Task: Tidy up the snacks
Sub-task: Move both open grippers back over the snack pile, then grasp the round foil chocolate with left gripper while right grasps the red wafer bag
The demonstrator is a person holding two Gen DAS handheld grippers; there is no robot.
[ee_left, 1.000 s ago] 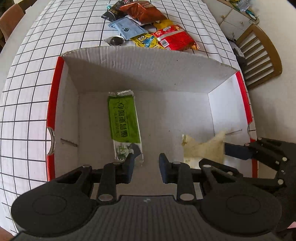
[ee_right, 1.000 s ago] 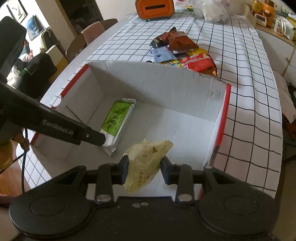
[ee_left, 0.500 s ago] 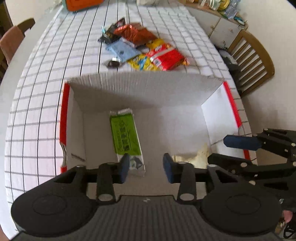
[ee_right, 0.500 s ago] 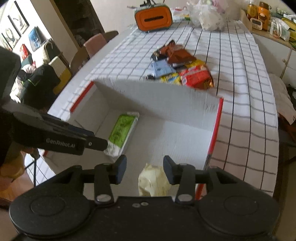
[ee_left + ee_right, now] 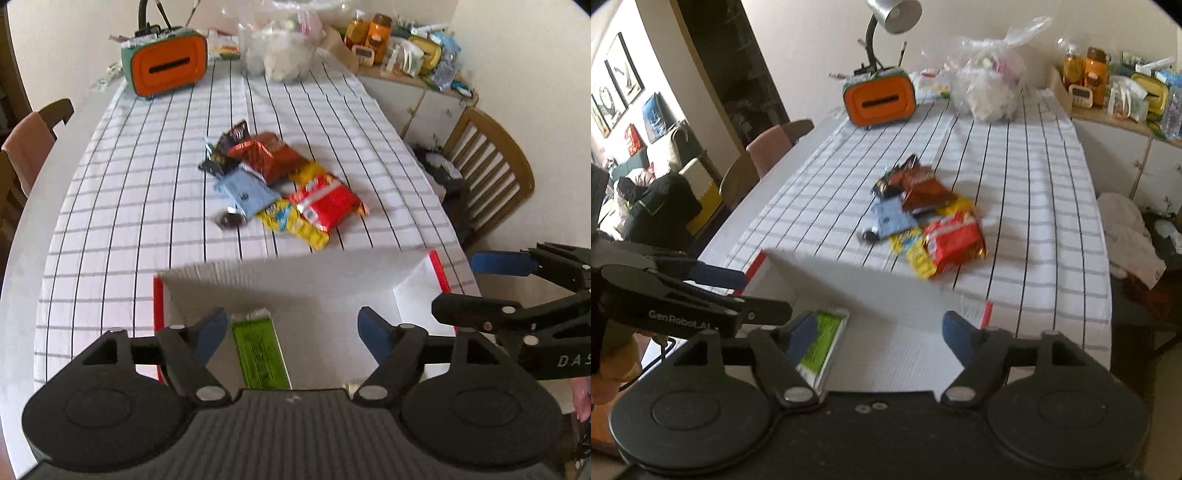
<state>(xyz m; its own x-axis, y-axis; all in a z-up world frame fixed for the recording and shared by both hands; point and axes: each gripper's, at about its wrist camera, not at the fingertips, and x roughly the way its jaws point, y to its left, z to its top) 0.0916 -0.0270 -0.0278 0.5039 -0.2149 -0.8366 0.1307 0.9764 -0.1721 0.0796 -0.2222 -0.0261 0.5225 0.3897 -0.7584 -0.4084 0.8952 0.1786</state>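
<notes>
Both grippers, left [image 5: 291, 328] and right [image 5: 879, 330], spread and empty, jaws just opened; next, approach the snack pile [image 5: 280, 188] low, taking one packet each for the box [image 5: 417, 288].

A white cloth with a woven black grid [image 5: 147, 206] is spread over the table, soft and matt. The box [image 5: 280, 280] is made of white corrugated cardboard, matt, with glossy red printed edges. The green packet [image 5: 260, 354] inside it is wrapped in shiny plastic film. Crinkled glossy foil and film are seen on the snack pile [image 5: 280, 188]. The left gripper [image 5: 291, 332] and right gripper [image 5: 879, 332] are moulded in matt black plastic, with blue rubbery-looking pads [image 5: 373, 332] and small bright metal pins. The chair [image 5: 487, 173] is of varnished wood. The orange holder [image 5: 879, 101] looks like smooth plastic, and the lamp shade [image 5: 894, 13] like brushed metal.
</notes>
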